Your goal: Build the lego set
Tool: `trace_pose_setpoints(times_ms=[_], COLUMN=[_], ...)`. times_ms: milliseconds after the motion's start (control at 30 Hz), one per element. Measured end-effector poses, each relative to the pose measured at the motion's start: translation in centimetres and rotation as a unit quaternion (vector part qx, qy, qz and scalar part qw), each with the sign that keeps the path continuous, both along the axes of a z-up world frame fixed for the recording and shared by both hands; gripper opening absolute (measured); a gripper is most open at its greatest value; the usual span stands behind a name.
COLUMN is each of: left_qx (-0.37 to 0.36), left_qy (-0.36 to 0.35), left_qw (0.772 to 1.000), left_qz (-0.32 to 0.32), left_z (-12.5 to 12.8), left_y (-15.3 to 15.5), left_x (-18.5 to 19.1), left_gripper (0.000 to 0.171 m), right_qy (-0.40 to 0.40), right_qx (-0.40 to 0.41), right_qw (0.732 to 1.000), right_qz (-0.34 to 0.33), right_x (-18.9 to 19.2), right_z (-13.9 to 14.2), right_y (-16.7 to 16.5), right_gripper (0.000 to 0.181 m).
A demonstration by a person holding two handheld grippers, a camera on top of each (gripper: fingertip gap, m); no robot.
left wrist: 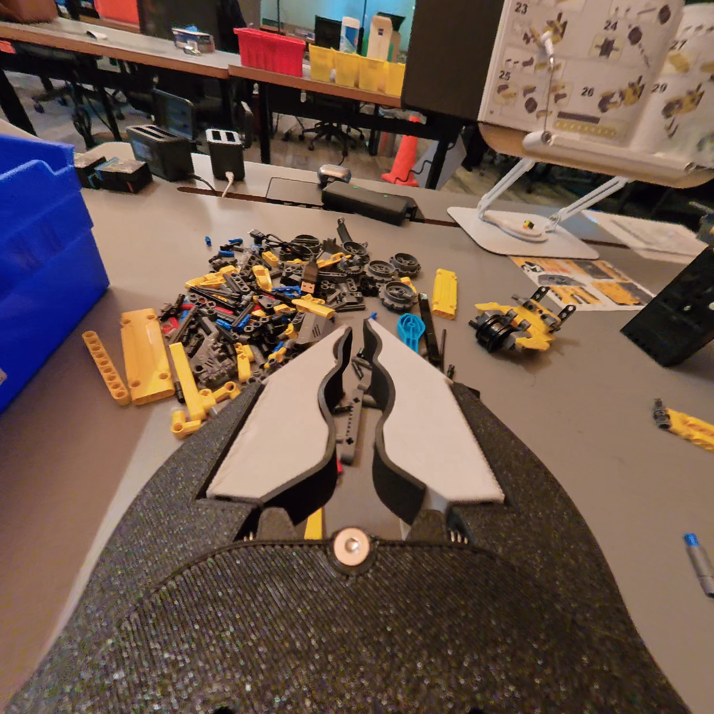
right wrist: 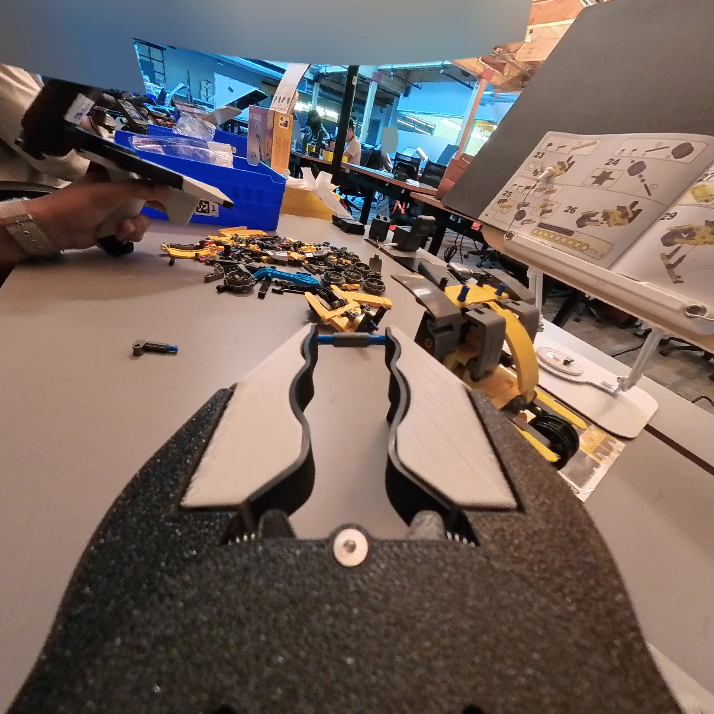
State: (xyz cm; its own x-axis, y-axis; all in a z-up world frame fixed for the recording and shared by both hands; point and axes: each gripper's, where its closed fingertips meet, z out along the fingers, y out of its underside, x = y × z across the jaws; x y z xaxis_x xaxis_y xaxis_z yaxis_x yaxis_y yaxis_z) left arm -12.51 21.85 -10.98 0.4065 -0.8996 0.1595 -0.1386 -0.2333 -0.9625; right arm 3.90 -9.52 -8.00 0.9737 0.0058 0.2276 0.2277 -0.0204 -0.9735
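left tongs [left wrist: 357, 328] hang over the near edge of the brick pile [left wrist: 270, 301] on the grey surface [left wrist: 541, 444], tips nearly together w/ only a narrow gap, nothing clamped; a grey holed beam [left wrist: 351, 425] lies on the surface under the gap betw. the fingers, can't tell if it's touched. blue bin [left wrist: 42, 247] sits at the left edge, yellow panels [left wrist: 145, 355] just beside the pile on that side. a light-blue round piece [left wrist: 410, 328] lies just right of the tips, and a small yellow-black part-built model [left wrist: 517, 328] is farther right, apart from the pile. right tongs [right wrist: 351, 340] are part-way apart and clamped at the tips on a thin blue rod w/ grey sleeve [right wrist: 351, 340], held crosswise betw. the two tips above the surface [right wrist: 96, 386]. just right of those tongs stands a bigger grey-yellow model [right wrist: 483, 340], close to the right finger but not seen touching. a small grey pin w/ blue tip [right wrist: 154, 347] lies alone to the left. instruction booklet [right wrist: 579, 201] is propped open on a white stand [right wrist: 602, 402] at right. in the right wrist view the person's hand [right wrist: 77, 220] grips the left tongs' handle above the far side of the pile, near the bin.
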Motion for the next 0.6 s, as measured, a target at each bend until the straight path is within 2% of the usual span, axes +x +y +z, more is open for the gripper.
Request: trace_pose_setpoints(times_ms=[300, 600], left_qx=[0.030, -0.024], left_qy=[0.025, 0.018], left_qw=[0.999, 0.999], left_qz=[0.010, -0.014], left_z=[-0.27, -0.75], left_y=[-0.34, -0.14], left_x=[0.37, 0.58], left_gripper=[0.002, 0.013], right_qy=[0.011, 0.003], right_qx=[-0.002, -0.003], right_qw=[1.000, 1.000], right_qz=[0.000, -0.008], right_x=[0.32, 0.82], right_z=[-0.10, -0.20], right_y=[-0.02, -0.06], right_gripper=[0.034, 0.034])
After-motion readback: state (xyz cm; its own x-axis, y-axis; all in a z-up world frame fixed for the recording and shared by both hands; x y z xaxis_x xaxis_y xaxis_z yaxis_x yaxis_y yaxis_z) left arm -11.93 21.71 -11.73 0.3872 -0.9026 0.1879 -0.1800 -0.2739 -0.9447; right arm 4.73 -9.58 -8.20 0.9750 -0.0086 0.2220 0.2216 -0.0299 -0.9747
